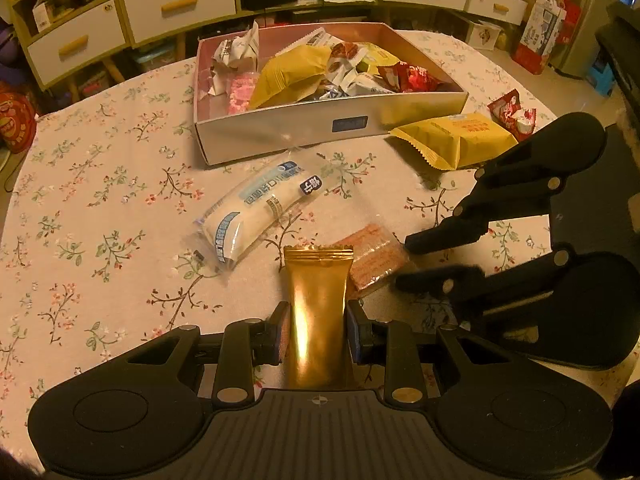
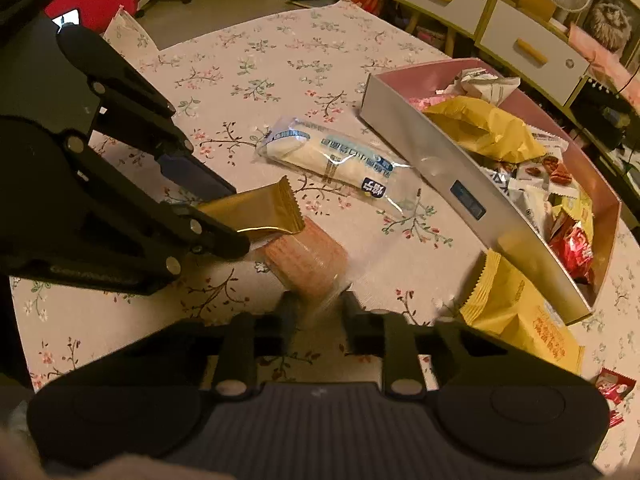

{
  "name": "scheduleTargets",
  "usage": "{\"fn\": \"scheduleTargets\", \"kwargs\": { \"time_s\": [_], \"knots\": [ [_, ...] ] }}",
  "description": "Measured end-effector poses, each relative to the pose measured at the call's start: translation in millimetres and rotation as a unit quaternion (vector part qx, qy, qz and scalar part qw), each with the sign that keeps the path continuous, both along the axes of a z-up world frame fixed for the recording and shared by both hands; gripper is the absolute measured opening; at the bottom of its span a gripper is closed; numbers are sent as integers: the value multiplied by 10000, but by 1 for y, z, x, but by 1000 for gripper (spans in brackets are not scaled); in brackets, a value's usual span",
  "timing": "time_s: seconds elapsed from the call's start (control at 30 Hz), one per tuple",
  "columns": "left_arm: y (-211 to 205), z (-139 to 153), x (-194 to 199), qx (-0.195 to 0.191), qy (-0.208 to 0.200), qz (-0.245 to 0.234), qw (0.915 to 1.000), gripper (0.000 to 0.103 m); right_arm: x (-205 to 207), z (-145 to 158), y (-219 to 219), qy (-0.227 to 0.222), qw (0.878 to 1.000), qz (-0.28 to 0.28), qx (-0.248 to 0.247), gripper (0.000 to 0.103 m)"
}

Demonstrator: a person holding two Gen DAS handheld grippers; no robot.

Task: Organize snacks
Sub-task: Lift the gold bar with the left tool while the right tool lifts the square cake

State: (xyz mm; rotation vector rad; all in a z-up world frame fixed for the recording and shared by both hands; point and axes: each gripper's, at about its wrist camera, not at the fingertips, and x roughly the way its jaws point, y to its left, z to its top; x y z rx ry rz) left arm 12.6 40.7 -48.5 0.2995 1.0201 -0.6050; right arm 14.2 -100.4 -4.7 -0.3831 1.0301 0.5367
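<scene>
Mid-collection: left gripper [image 1: 318, 330] is clenched on a gold bar [image 1: 318, 300], lifted above the floral table [image 1: 100, 200]; next move is carrying it far to the box [image 1: 320, 128] and dropping it in. Right gripper [image 2: 318, 312] closes around the near end of a pink wafer pack [image 2: 308, 258], but blur hides whether it grips, so cannot tell. Loose on the table: one white roll pack [image 1: 256, 212], one yellow bag [image 1: 452, 140], one red candy [image 1: 512, 114]. One box, already heaped.

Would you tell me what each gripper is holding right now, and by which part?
The left gripper clamps the gold packet across its lower body. The right gripper straddles the pink wafer pack; whether it grips cannot be told.
</scene>
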Motion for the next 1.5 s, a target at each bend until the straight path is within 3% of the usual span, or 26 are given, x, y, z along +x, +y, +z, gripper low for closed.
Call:
{"fn": "scheduleTargets", "kwargs": {
  "time_s": [0.13, 0.2, 0.27, 0.37, 0.73, 0.93, 1.1, 1.33, 1.43, 1.5],
  "knots": [
    [1, 0, 1, -7, 10, 28, 10000, 27, 0, 0, -2, 71, 10000, 6, 41, 18],
    [2, 0, 2, -5, 20, 44, 10000, 27, -1, 1, -3, 106, 9999, -6, 62, 32],
    [2, 0, 3, 10, 31, 61, 10000, 27, -3, 2, -2, 30, 10000, -13, 39, 62],
    [4, 0, 4, 67, 11, 143, 9999, 26, -5, 5, 2, -210, 9997, 114, -16, 66],
    [22, -2, 10, -26, 174, 360, 9992, 27, 15, 0, 24, -350, 9983, 420, -194, 66],
    [30, -11, 16, -155, 497, 493, 9974, 39, 16, -5, 28, -225, 9979, 608, -17, 34],
    [28, -12, 14, -112, 468, 453, 9978, 45, 13, -3, 19, -158, 9987, 490, 31, 32],
    [14, -12, 5, 299, 294, 213, 9989, 41, 7, 1, 7, -166, 9993, 344, 3, 32],
    [12, -11, 4, 326, 267, 194, 9989, 30, 5, 2, 4, -173, 9994, 307, -18, 32],
    [11, -11, 3, 364, 216, 152, 9990, 28, 2, 5, 0, -199, 9995, 264, 8, 32]
  ]
}}
